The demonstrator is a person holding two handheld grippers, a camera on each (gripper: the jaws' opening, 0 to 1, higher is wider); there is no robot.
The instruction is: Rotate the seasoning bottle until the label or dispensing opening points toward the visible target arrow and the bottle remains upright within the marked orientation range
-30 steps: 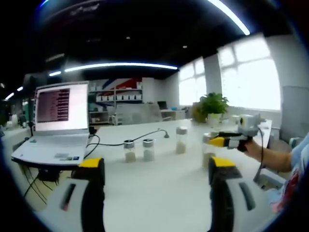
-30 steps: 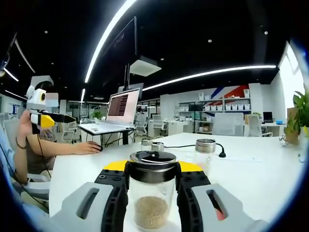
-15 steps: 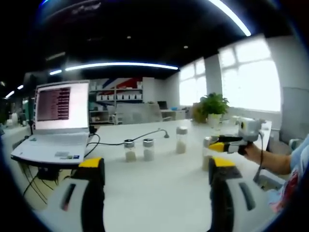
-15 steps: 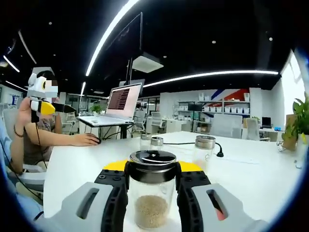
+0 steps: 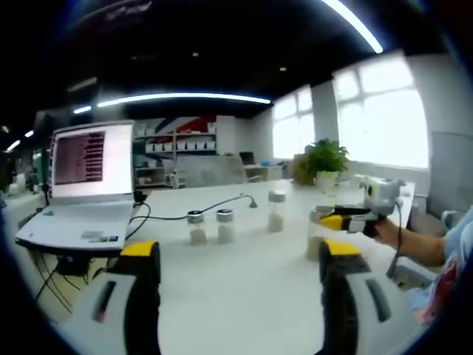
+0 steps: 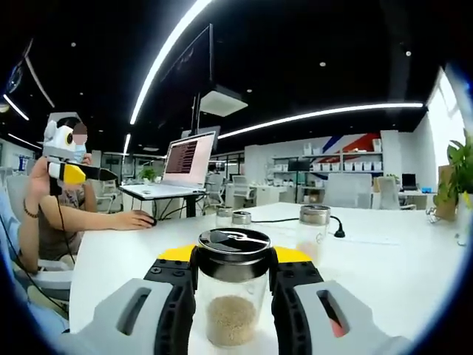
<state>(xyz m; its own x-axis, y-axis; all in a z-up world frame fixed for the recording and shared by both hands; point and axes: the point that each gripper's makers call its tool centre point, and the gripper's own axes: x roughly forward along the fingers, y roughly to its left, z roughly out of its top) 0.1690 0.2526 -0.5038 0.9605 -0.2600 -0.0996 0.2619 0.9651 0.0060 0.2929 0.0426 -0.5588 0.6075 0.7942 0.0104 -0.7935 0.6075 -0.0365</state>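
Right tongs (image 6: 233, 296) were clamped on the bottle (image 6: 232, 296), one jaw against each side of the glass below the black lid. The bottle stood upright between the jaws, a layer of tan seasoning in its bottom. In the left gripper view the same bottle (image 5: 318, 235) sat ahead and to the right, with the right tongs (image 5: 353, 220) reaching in to it from a hand (image 5: 389, 231).

Left tongs (image 5: 233, 296) were wide, jaws well apart, nothing between them, held clear of the table (image 5: 244, 296). From the right gripper view they (image 6: 74, 174) appeared raised, off to the left.

Progress, as judged: the bottle was gripped and upright, so the grasp is done. No target arrow or marked range could be made out on the table, and the label side could not be told. A mark on the lid may be the opening, but it was too small to read. How much turning remains cannot be told; release is also left.

Count: four bottles in all. One was in the right tongs; three more (image 6: 315, 229) stood beyond it, two short ones (image 5: 208, 226) side by side and a taller one (image 5: 276, 212) apart. One laptop (image 5: 81, 185), open, ahead-left of the left tongs. One cable (image 5: 199, 211) ran from it across the table. One potted plant (image 5: 324, 164) at the far right.
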